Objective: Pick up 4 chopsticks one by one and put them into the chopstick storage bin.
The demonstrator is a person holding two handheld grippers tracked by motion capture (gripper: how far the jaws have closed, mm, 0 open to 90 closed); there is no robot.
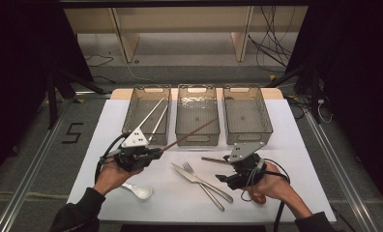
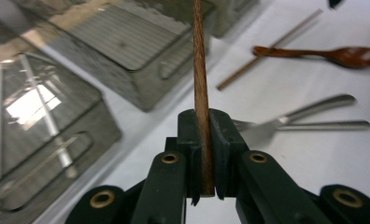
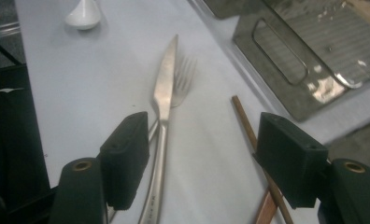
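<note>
Chopstick (image 2: 201, 84), brown wood, pinched near its butt end between the pressed-together pads of the left gripper (image 1: 153, 153); shaft runs forward from the jaws and up over the front rim of the middle bin (image 1: 197, 138). Left of that shaft, the left bin (image 1: 131, 116) already holds two pale chopsticks (image 1: 153, 116). Ahead and right of the right gripper, the right bin (image 1: 247, 137) looks bare.

Step in hand, as I judge it: carry the stick to a bin and drop it in lengthwise. To do it well: keep the grip firm, swing the far tip clear above the bin rims before lowering, line the shaft with the bin's long axis, let go only once the tip is inside.

Right gripper (image 3: 204, 149) spread wide, nothing between its pads. Second brown chopstick (image 3: 248, 128) lies on the desk (image 1: 296, 145) under its right jaw; knife (image 3: 163, 102) and fork (image 3: 183, 77) lie crossed under its left jaw. Likely next pick.

Around: wooden spoon (image 2: 346, 55) by the right hand, white spoon (image 1: 139, 190) just behind the left hand. In the way: only bin walls and the held stick's long overhang.
</note>
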